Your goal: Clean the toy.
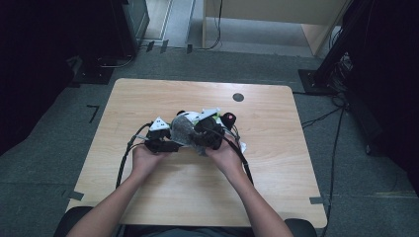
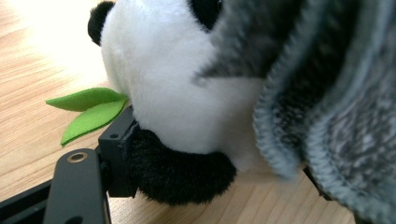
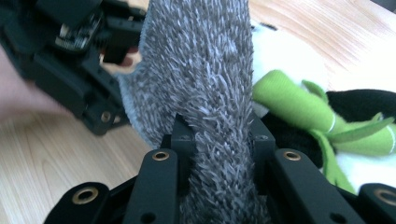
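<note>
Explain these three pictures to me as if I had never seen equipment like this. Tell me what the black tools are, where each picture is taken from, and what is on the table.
A person sits at a wooden table and holds a hand tool in each hand. Each tool has two black fingers that pinch things, and each carries its own small camera.

The high view looks down from above the person. There you see the left gripper and the right gripper meeting at a plush panda.

The left gripper view looks along that tool's fingers, which press on the panda's black limb. Green felt leaves poke out beside it.

The right gripper view looks along the other tool's fingers. They are pinched shut on a fuzzy grey cloth that drapes over the panda.
</note>
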Available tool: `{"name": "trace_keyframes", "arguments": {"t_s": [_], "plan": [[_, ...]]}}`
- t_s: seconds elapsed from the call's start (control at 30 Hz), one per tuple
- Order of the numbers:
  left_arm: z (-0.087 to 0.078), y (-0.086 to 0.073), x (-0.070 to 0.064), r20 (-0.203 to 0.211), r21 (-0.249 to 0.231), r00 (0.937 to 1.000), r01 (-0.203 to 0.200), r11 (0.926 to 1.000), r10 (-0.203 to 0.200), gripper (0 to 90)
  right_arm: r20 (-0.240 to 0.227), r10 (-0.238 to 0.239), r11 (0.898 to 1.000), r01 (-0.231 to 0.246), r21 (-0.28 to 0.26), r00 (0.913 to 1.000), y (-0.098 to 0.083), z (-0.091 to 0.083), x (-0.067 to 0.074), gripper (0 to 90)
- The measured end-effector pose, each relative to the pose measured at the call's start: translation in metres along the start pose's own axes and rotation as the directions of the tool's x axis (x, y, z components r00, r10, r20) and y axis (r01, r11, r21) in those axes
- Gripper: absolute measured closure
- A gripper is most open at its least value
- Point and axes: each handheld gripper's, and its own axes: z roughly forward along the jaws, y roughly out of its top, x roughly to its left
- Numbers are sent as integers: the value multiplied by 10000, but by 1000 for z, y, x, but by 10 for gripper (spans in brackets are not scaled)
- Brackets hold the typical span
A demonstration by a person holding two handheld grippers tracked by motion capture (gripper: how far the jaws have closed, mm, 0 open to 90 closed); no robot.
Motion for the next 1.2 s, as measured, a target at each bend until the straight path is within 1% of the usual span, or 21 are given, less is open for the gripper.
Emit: {"name": "trace_keyframes", "arguments": {"t_s": [0.03, 0.07, 0.1, 0.13, 0.17, 0.27, 0.3, 0.4, 0.47, 0.53, 0.6, 0.63, 0.7, 0.77, 0.8, 0.87, 0.9, 1.03, 1.07, 1.1, 1.2], "plan": [[0, 0, 0, -9, 21, 10000, -28, 10000, 28, 260, 5, -106, 9999, 106, 25, 9999, -2, 0, 1, 723], [0, 0, 0, -20, 48, 10000, -51, 10000, 51, 261, 142, -267, 9996, 266, 78, 9995, -7, -1, 5, 724], [0, 0, -1, -24, 78, 10000, -83, 9999, 83, 261, 184, -361, 9993, 359, 88, 9992, -10, -1, 7, 726], [1, 0, -1, -26, 89, 9999, -105, 9999, 105, 261, 184, -361, 9993, 359, 88, 9992, -10, -1, 7, 726], [1, 0, -1, -40, 141, 9999, -138, 9998, 138, 261, 197, -394, 9991, 390, 167, 9990, -14, -2, 9, 726], [2, -1, -2, -41, 156, 9999, -115, 9998, 116, 261, 188, -370, 9991, 366, 204, 9991, -19, -3, 11, 726], [2, -1, -2, -35, 177, 9999, -145, 9997, 145, 261, 296, -587, 9981, 581, 219, 9978, -24, -4, 13, 726], [2, -1, -3, -49, 179, 9999, -128, 9998, 129, 260, 335, -618, 9979, 612, 194, 9975, -29, -5, 14, 727], [3, -1, -3, -51, 207, 9999, -96, 9997, 97, 260, 347, -565, 9983, 559, 174, 9978, -36, -7, 14, 730], [3, -2, -3, -37, 210, 10000, -77, 9998, 78, 260, 344, -510, 9986, 504, 186, 9981, -38, -8, 14, 731], [3, -2, -4, -43, 237, 10000, -60, 9997, 61, 261, 345, -557, 9984, 553, 141, 9978, -43, -9, 14, 732], [3, -2, -4, -47, 246, 10000, -55, 9997, 56, 261, 429, -617, 9980, 609, 187, 9972, -48, -8, 16, 733], [4, -2, -5, -65, 273, 10000, -65, 9996, 67, 261, 656, -892, 9960, 884, 161, 9939, -52, -6, 18, 734], [4, -2, -5, -98, 342, 9999, -97, 9994, 100, 261, 738, -916, 9957, 902, 220, 9931, -54, -6, 20, 734], [4, -2, -6, -104, 367, 9999, -108, 9993, 112, 261, 832, -1057, 9943, 1039, 249, 9909, -56, -4, 22, 734], [4, -2, -5, -98, 392, 9999, -108, 9992, 112, 261, 1069, -1411, 9895, 1369, 453, 9842, -59, -2, 28, 734], [4, -2, -6, -98, 392, 9999, -109, 9992, 113, 261, 1244, -1642, 9859, 1587, 531, 9786, -62, 0, 30, 734], [4, -2, -6, -72, 355, 9999, -90, 9993, 92, 261, 1174, -1517, 9879, 1469, 492, 9814, -63, -2, 28, 734], [4, -2, -5, -40, 307, 10000, -43, 9995, 44, 266, 1290, -1490, 9887, 1453, 379, 9804, -63, -7, 26, 734], [4, -2, -5, -5, 248, 10000, -40, 9997, 41, 266, 1290, -1490, 9887, 1453, 379, 9804, -63, -7, 26, 734], [4, -1, -5, 37, 163, 10000, 21, 9999, -22, 289, 1810, -1700, 9854, 1680, 261, 9687, -63, -18, 21, 733]]}}
